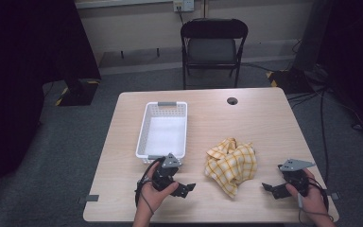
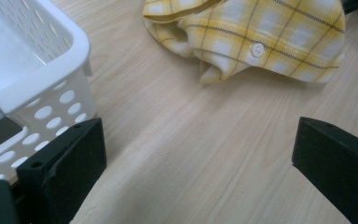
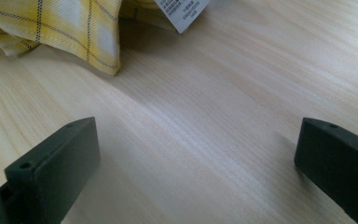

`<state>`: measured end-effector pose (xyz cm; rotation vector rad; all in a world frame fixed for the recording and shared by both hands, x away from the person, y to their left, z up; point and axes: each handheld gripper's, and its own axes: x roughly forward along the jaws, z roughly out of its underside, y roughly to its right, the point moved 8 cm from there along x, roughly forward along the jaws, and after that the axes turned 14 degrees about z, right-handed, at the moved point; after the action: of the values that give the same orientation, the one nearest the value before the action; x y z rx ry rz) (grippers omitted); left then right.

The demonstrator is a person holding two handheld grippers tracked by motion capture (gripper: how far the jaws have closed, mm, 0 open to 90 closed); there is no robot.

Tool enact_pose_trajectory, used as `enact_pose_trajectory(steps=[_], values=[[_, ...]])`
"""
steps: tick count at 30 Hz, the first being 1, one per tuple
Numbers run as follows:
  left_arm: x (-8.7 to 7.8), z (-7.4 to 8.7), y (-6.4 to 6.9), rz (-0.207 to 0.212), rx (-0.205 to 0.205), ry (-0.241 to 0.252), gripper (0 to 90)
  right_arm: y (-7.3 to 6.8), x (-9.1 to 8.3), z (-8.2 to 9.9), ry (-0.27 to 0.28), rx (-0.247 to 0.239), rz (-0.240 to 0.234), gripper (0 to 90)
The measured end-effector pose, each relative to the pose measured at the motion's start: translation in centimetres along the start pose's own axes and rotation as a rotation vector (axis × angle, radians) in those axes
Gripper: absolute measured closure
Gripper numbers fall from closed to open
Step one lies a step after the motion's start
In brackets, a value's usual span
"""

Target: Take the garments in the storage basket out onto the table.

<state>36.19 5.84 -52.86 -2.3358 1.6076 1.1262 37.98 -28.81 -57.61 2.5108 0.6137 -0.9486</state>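
A light wooden table (image 1: 264,118) spans the middle of the high view. A white perforated plastic basket (image 1: 163,128) sits centre-left, with a crumpled yellow checked shirt (image 1: 231,163) lower right of it. The left gripper (image 1: 185,187) and right gripper (image 1: 270,188) flank the shirt, jaws wide apart, holding nothing.

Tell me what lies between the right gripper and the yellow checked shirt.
Bare table, as the right gripper view shows, between the open right gripper and the shirt.
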Motion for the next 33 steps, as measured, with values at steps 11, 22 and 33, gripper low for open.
enact_pose_trajectory(steps=[11, 22, 33], values=[[-0.4, 0.3, -0.3, -0.004, -0.01, -0.001, 2.6, 0.0, 0.0, 0.0, 0.0, 0.0, 0.0, 0.0], [-1.0, 0.6, -0.8, -0.014, -0.019, 0.008, 2.6, 0.0, 0.0, 0.0, 0.0, 0.0, 0.0, 0.0], [-1.8, 0.8, -1.3, -0.035, -0.03, 0.021, 2.7, 0.0, 0.0, 0.0, 0.0, 0.0, 0.0, 0.0]])
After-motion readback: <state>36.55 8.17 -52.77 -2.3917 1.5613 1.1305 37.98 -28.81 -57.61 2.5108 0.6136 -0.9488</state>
